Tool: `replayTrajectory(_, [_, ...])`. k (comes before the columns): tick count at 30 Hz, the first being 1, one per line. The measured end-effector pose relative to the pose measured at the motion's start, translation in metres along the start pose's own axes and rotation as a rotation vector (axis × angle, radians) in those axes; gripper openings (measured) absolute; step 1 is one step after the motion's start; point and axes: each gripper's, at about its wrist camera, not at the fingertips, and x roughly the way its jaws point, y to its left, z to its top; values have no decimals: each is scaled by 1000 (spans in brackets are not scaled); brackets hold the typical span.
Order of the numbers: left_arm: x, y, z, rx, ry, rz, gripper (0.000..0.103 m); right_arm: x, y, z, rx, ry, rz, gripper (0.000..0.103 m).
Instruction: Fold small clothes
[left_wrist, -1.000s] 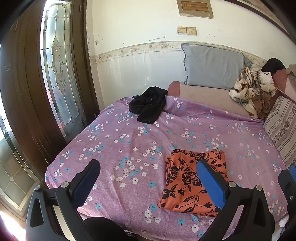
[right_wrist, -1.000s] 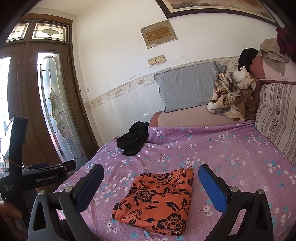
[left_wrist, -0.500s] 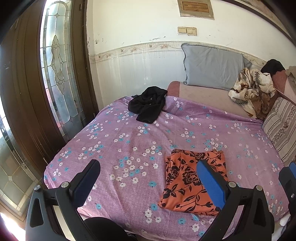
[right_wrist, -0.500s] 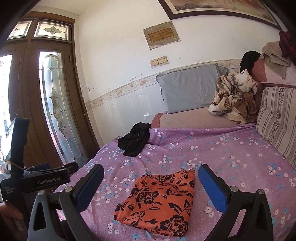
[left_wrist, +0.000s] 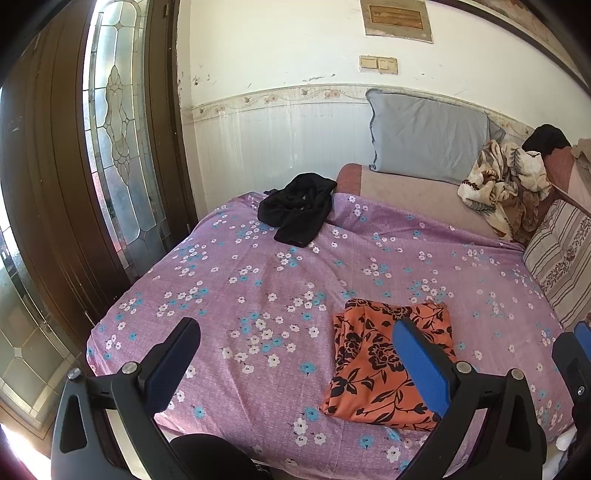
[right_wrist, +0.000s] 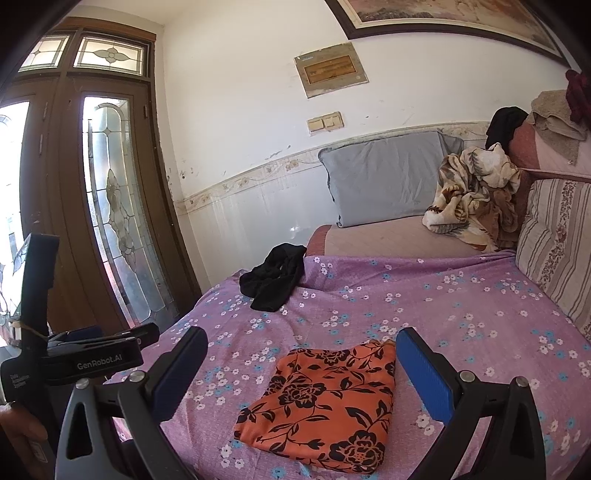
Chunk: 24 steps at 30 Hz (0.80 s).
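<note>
Up close, both sets of jaws stand wide apart and grip nothing. The left gripper (left_wrist: 295, 354) hangs over the near edge of the bed, its blue-padded right finger overlapping the folded orange floral garment (left_wrist: 384, 365) in that view, though whether it touches the cloth cannot be told. The right gripper (right_wrist: 301, 363) frames the same garment (right_wrist: 325, 402) between its fingers from above, clear of it. The garment lies flat as a neat rectangle on the purple flowered bedspread (left_wrist: 266, 280), near the front edge and toward the right side of the bed.

Farther back, a crumpled black garment (left_wrist: 297, 210) sits at the far left of the bedspread, well apart from the orange one, with open sheet between them. Behind it a grey pillow (left_wrist: 424, 138) leans against the wall, and a beige patterned blanket (left_wrist: 502, 184) is heaped just beside it. A striped cushion (right_wrist: 554, 243) lines the right side. In the right wrist view the left gripper's black body (right_wrist: 88, 360) crosses the lower left, in front of the glazed wooden door (right_wrist: 110, 206).
</note>
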Motion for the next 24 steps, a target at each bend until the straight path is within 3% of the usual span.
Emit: replayTrajectory(24, [15,19,2,-36,11,-8,103,12,28,6,-43,1,6,103])
